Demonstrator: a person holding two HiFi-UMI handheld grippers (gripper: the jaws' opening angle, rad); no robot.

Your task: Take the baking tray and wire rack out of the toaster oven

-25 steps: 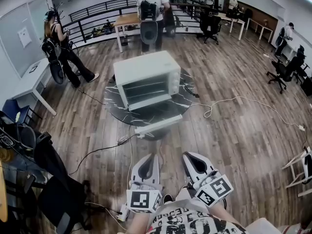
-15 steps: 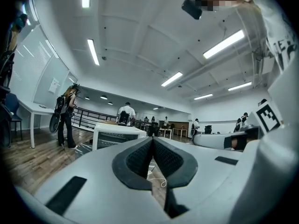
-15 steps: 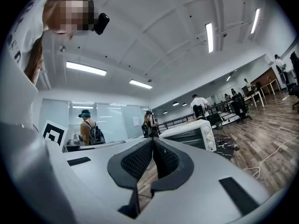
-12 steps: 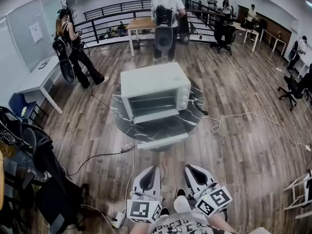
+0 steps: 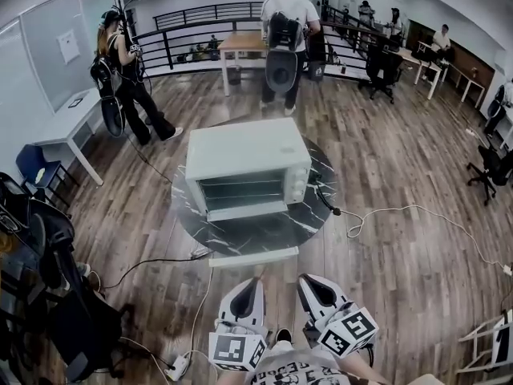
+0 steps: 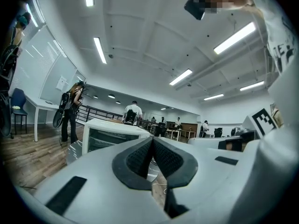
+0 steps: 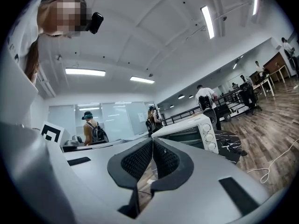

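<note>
Task not yet begun: toaster oven (image 5: 247, 167) stands on the round desk (image 5: 256, 235), door apparently closed, tray and rack judged inside, unseen. Left gripper (image 5: 255, 283) and right gripper (image 5: 306, 281) hang well apart from it, fingers (image 6: 140, 158) pressed together, empty

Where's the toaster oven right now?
Centre of the head view: toaster oven on the round dark marble table, front facing the person. Left gripper and right gripper sit below it in frame, apart.

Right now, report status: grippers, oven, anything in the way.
Left gripper and right gripper shut, empty. Toaster oven on round table ahead, untouched; tray and rack not made out. Floor cable near table.
</note>
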